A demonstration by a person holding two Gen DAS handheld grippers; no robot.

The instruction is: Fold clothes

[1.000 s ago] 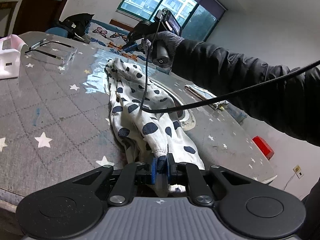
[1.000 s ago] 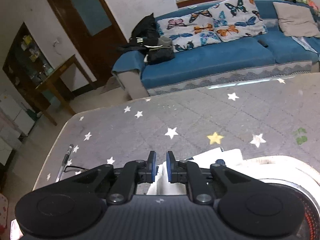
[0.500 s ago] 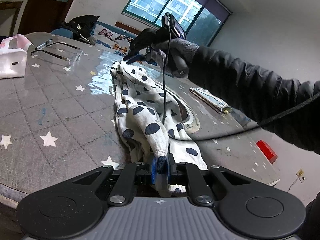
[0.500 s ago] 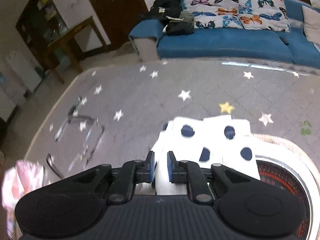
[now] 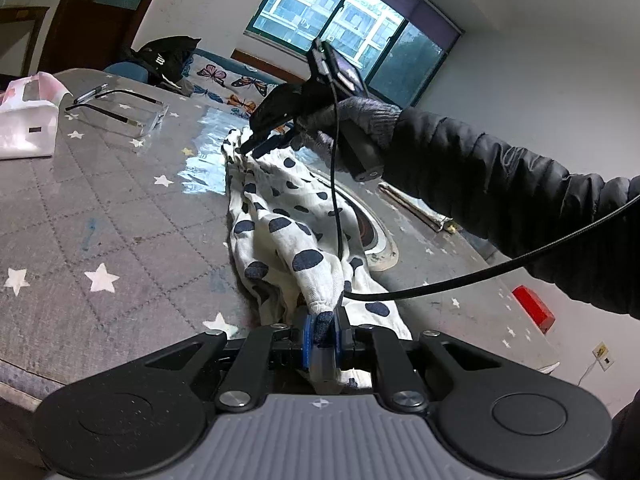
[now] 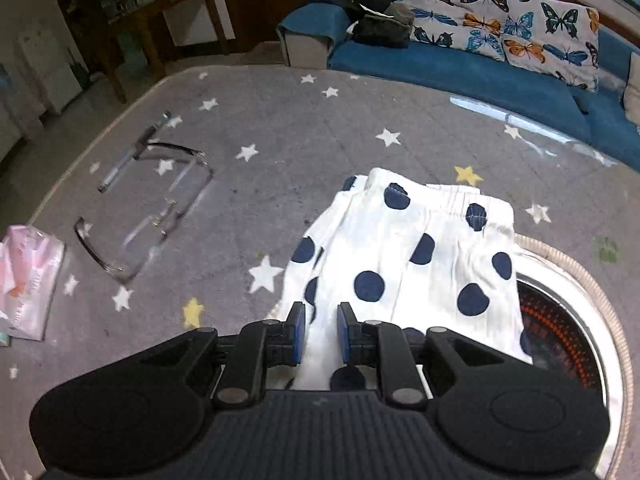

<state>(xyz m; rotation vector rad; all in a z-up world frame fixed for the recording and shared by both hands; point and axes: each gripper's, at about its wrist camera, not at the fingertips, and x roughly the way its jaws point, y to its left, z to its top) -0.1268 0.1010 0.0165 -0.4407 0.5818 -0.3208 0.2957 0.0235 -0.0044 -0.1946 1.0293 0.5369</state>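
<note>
White cloth with dark blue dots [image 5: 296, 236] is lying in a long strip on the grey star table cover [image 5: 120, 216], and we are holding it at both ends. Our left tongs [image 5: 321, 326] are pinching one bunched end tight, close to the near table edge. Our right tongs [image 6: 321, 330] are sitting over the far end, by the wide band of the cloth. Their blue pads [image 6: 298, 332] are a little apart with cloth between them. In the left view the tips are down on the cloth, but we cannot tell if they are really gripping it.

We are thinking about what could go wrong. If the right tongs are not gripping, that end could slip out when we are lifting, and the fold would come out crooked. The black cable [image 5: 460, 280] is lying across the cloth and could drag it. The cloth is partly lying over a round heater ring [image 6: 560, 320] set in the table, and it could catch there.

Boxes and what is in them: a see-through tray [image 6: 152, 208] is sitting well apart from the cloth, and it looks empty. A pen [image 6: 128, 156] is lying just beside it. A pink and white bag [image 6: 28, 280] is sitting past the tray, and we cannot see inside it
</note>
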